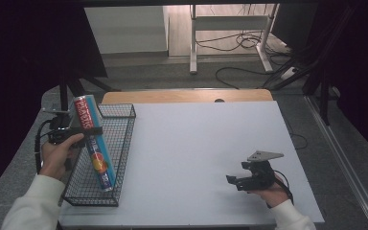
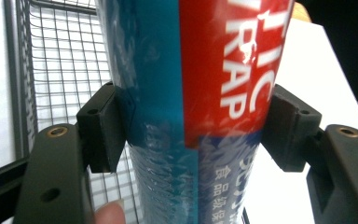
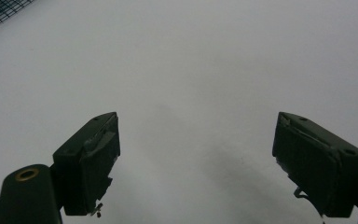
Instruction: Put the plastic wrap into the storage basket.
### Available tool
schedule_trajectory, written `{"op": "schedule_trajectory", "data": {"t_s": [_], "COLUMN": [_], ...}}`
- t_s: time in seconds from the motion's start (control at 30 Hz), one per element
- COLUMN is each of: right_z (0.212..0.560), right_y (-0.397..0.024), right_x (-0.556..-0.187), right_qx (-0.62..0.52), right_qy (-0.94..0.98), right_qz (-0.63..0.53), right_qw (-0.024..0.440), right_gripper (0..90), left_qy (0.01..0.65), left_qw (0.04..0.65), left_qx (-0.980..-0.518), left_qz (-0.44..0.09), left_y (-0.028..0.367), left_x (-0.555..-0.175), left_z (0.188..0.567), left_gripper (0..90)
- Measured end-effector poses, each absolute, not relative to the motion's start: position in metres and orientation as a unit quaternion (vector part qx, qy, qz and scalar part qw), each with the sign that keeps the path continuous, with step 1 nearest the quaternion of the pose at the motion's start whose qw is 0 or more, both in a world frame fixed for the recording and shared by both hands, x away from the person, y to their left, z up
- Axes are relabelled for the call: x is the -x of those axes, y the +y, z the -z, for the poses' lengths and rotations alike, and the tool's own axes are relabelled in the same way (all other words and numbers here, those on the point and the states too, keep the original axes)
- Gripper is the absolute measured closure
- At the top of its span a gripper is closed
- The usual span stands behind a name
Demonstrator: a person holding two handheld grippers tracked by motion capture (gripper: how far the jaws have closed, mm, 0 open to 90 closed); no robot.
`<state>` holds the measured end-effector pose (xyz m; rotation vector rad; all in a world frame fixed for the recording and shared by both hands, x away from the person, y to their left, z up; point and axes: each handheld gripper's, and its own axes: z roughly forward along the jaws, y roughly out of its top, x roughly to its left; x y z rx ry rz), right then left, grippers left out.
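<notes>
The left gripper (image 1: 84,130) is clamping the long blue-and-red plastic-wrap box (image 1: 95,143), tilted with its lower end inside the black wire basket (image 1: 123,158), apparently mid-transfer, while the right gripper (image 1: 242,180) is resting open-jawed on the white table (image 1: 196,153).

White table (image 1: 196,143), black wire basket (image 1: 120,143) at its left edge, wooden strip (image 1: 187,96) behind

My box (image 1: 94,143) is blue with a red band and white lettering; my basket (image 1: 124,143) is black wire mesh; the table (image 1: 196,153) is white.
</notes>
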<state>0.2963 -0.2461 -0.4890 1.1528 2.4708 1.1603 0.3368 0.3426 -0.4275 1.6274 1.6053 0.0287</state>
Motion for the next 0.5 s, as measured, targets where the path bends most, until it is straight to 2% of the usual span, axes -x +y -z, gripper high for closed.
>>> {"op": "schedule_trajectory", "data": {"t_s": [0.17, 0.5], "right_z": [0.490, 0.491], "right_y": [-0.245, -0.248], "right_x": [-0.297, -0.298], "right_qx": [-0.388, -0.393], "right_qy": [0.831, 0.829], "right_qz": [-0.388, -0.387], "right_qw": [0.089, 0.091], "right_gripper": [15.6, 15.6], "left_qy": [0.661, 0.694], "left_qw": [0.378, 0.344], "left_qx": [-0.648, -0.632], "left_qz": [0.006, 0.009], "left_y": [0.324, 0.308], "left_x": [-0.365, -0.392], "left_z": [0.445, 0.472], "left_gripper": [31.8, 31.7]}}
